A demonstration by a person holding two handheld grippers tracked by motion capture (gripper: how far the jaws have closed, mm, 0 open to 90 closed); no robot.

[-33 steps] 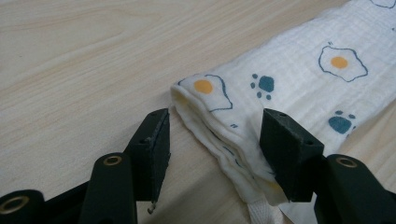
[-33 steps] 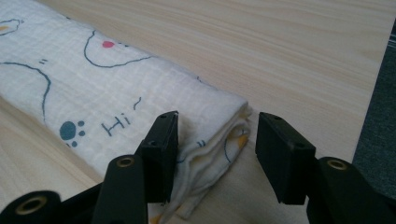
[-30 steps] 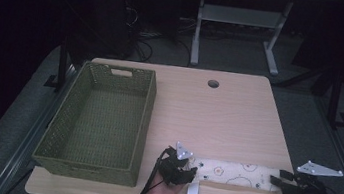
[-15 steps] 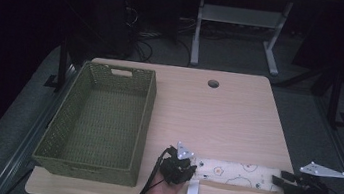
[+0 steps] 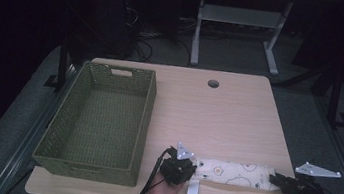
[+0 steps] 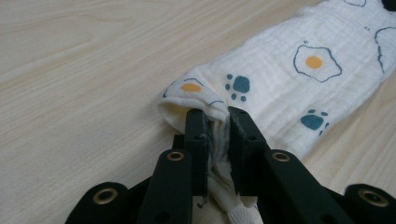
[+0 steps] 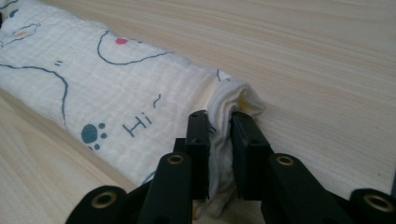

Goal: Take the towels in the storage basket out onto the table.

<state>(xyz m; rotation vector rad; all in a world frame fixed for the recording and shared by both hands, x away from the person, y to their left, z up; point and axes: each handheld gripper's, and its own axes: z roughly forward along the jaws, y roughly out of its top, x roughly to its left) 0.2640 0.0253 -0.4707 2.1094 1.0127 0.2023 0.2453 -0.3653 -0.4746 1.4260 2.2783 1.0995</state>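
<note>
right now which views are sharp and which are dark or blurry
High view: dim, the room behind nearly black, the table evenly lit, no glare. Left gripper view: bright, cloth crisp, far edge softer. Right gripper view: cloth print sharp, wood grain soft farther off, soft shadow under the roll.

1 cloth (image 5: 235, 173), 1 basket (image 5: 142, 123), 2 tools

The cloth (image 5: 235, 173) is a white crinkled muslin, folded into a long narrow band that lies flat near the table's front edge, running left to right, to the right of the basket. It is printed with fried eggs, dark blue paw prints, thin line drawings and the word "Hi". Each short end (image 6: 196, 100) (image 7: 233, 100) is bunched into soft folds and pinched from both sides, the layers pressed together there, while the middle rests smooth on the wood
</note>
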